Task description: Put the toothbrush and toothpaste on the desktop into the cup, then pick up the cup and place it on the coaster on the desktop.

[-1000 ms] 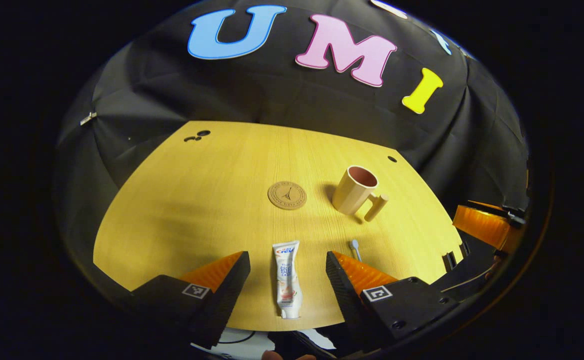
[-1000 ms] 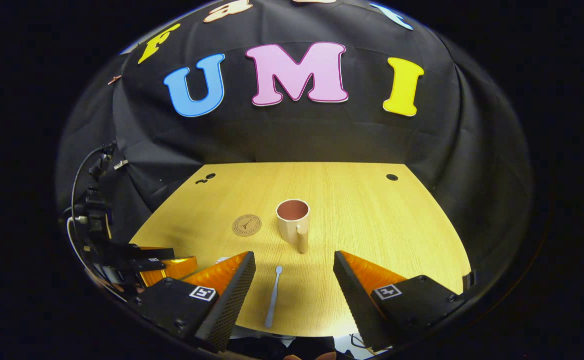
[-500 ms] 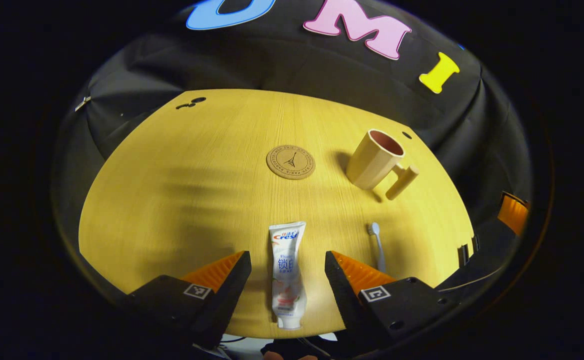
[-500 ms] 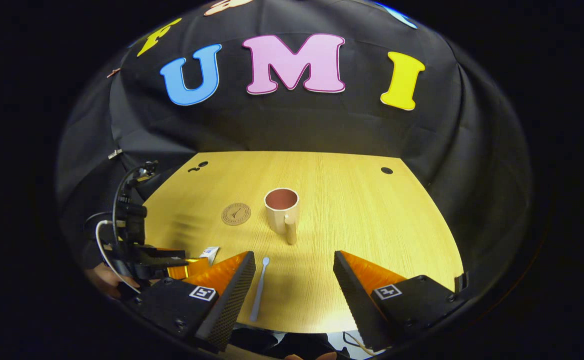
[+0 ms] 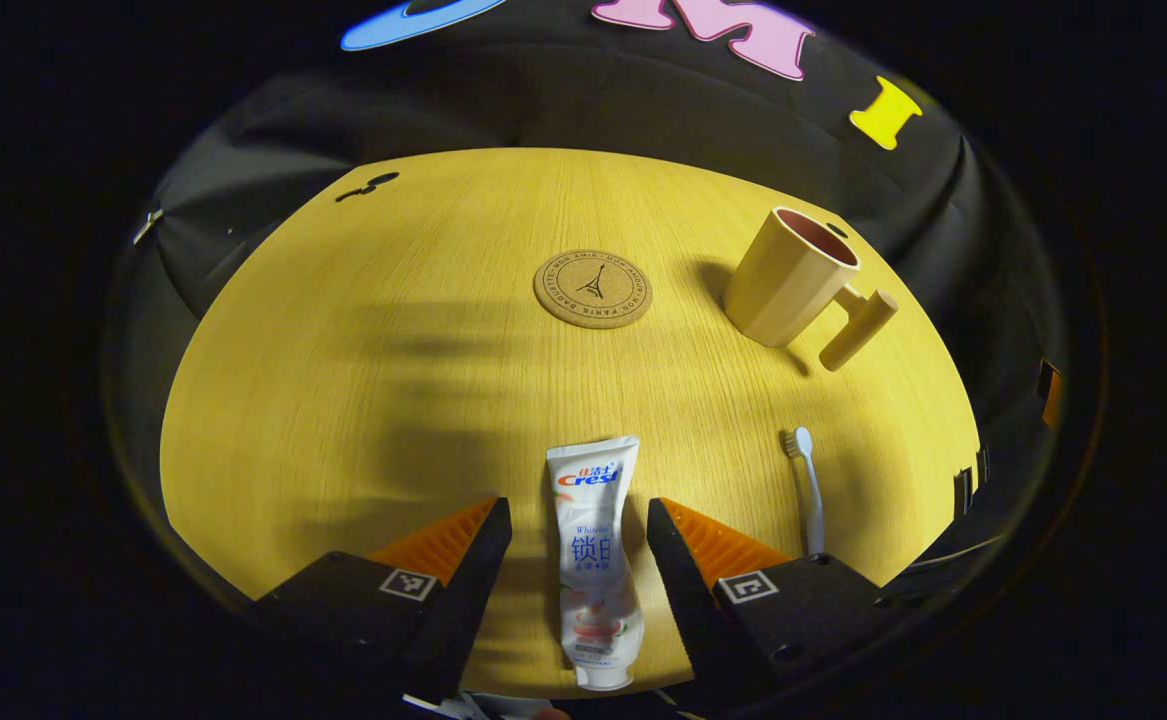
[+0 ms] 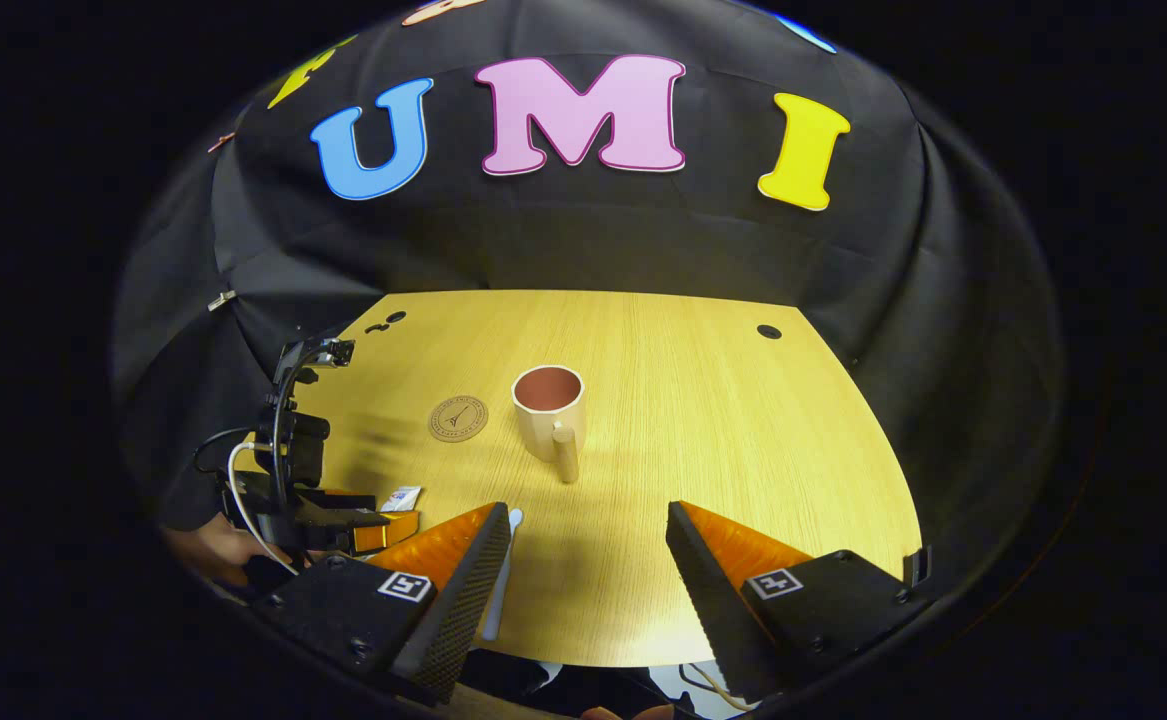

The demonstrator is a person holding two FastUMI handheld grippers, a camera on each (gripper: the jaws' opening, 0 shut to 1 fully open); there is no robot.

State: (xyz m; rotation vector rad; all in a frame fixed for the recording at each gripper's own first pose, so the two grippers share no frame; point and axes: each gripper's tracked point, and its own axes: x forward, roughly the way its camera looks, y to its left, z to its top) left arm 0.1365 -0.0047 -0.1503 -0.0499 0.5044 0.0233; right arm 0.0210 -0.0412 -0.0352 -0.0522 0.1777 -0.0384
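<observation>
In the left gripper view a white toothpaste tube (image 5: 591, 555) lies lengthwise on the yellow desktop (image 5: 363, 330) between the fingers of my open left gripper (image 5: 578, 520), untouched. A pale blue toothbrush (image 5: 807, 485) lies to its right. Beyond stand a beige cup (image 5: 793, 280) with a peg handle and a round cork coaster (image 5: 592, 288). In the right gripper view my right gripper (image 6: 588, 530) is open over the desk's near edge; the toothbrush (image 6: 499, 580) runs beside its left finger. The cup (image 6: 549, 410), coaster (image 6: 458, 418) and left gripper (image 6: 343, 525) over the toothpaste (image 6: 403, 497) also show there.
Black cloth walls close in the desk on the back and sides. Small cable holes (image 6: 769, 331) sit near the desk's far corners. A hand (image 6: 208, 550) holds the left gripper at the desk's near left; cables (image 6: 243, 480) hang from it.
The left gripper has come forward and down over the toothpaste, which now lies deeper between its fingers. The right gripper has drifted right, so the toothbrush has slid toward its left finger.
</observation>
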